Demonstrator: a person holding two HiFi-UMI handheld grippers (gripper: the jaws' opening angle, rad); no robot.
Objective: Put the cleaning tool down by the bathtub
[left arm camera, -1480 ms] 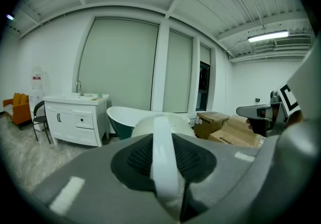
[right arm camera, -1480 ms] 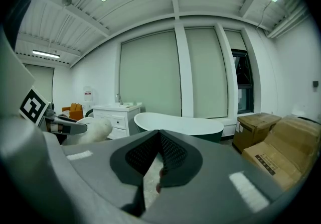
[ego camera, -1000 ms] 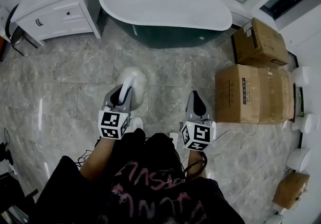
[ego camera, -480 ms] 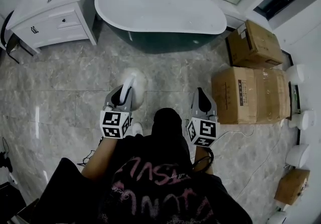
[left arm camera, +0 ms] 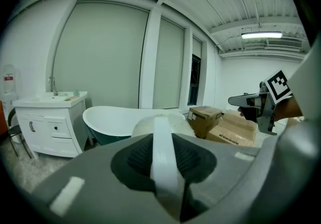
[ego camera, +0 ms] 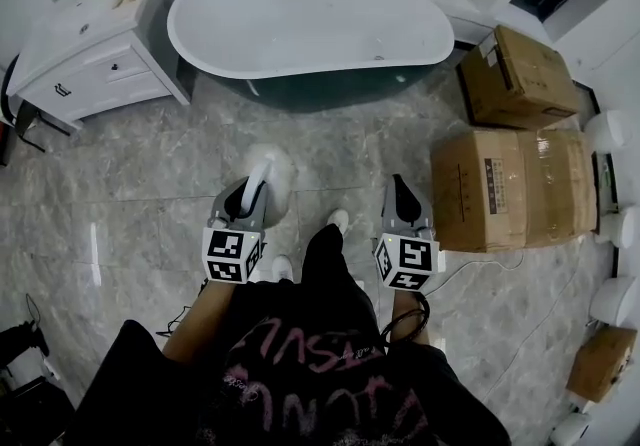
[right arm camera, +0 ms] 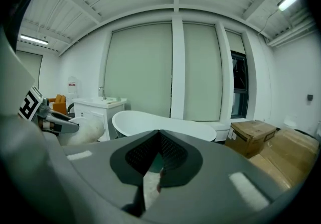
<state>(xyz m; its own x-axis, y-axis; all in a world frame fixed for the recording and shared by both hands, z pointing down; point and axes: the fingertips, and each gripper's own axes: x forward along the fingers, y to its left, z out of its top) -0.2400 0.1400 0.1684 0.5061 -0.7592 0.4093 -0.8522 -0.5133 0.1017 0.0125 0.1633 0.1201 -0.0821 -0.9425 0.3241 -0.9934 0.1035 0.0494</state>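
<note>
White cleaning tool [ego camera: 270,172] clamped by left hand-held gripper [left arm camera: 162,140]; right hand-held gripper [right arm camera: 159,133] pinched together, empty.

Bathroom showroom: freestanding bathtub [ego camera: 310,19], vanity [ego camera: 85,44], stacked cartons [ego camera: 510,189].

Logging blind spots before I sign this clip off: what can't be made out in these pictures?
- Fluffy head of the cleaning tool: left gripper view, mostly hidden behind the left gripper and its own body.
- Small items on the vanity: head view, too small to name.
- Label print on the cardboard box: head view, too small to read.
</note>
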